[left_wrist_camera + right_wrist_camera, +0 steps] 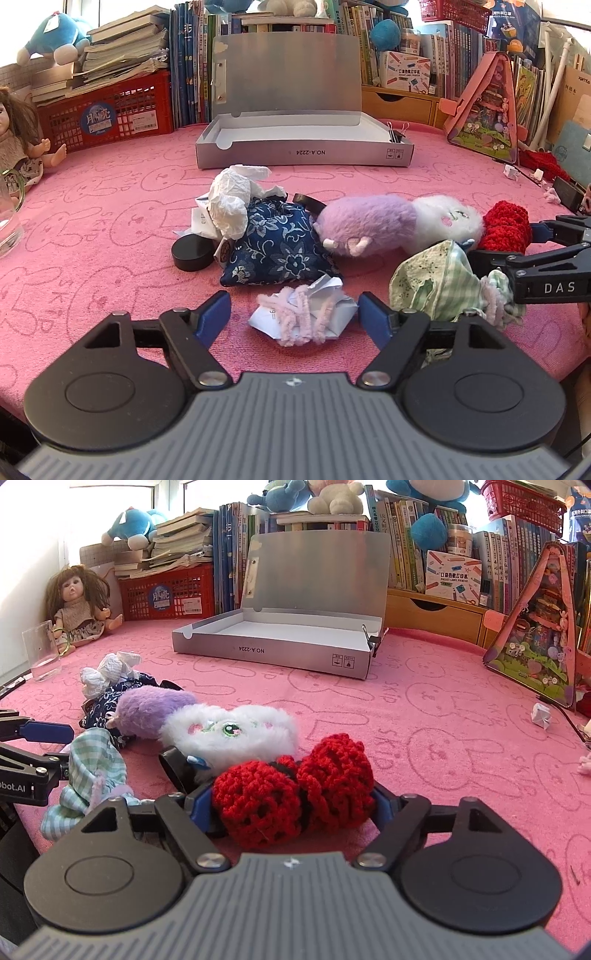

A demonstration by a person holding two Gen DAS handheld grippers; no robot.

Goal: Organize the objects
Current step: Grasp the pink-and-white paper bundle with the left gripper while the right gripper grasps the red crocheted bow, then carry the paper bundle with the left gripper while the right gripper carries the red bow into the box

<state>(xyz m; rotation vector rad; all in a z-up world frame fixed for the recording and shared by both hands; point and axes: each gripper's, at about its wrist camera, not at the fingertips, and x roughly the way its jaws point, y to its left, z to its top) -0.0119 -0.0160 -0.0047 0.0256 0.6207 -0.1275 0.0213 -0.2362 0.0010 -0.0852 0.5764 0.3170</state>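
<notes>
A crumpled white paper wad wrapped in pink pipe cleaner (303, 314) lies on the pink cloth between the jaws of my left gripper (293, 317). Its right pad touches the wad and its left pad stands clear, so it is open. My right gripper (291, 801) is shut on a red crochet piece (295, 790), with a pad against each side. A purple and white plush (369, 221), a blue floral pouch (273, 247), crumpled white tissue (232, 199), a black round lid (190, 253) and a green checked cloth (436, 284) lie in a cluster. An open silver box (303, 151) stands behind them.
Binder clips (397, 134) sit in the box's right corner. A doll (79, 605) and a clear glass cup (40, 653) are at the far left. A red basket (107, 114), books and a pink triangular toy case (535, 642) line the back.
</notes>
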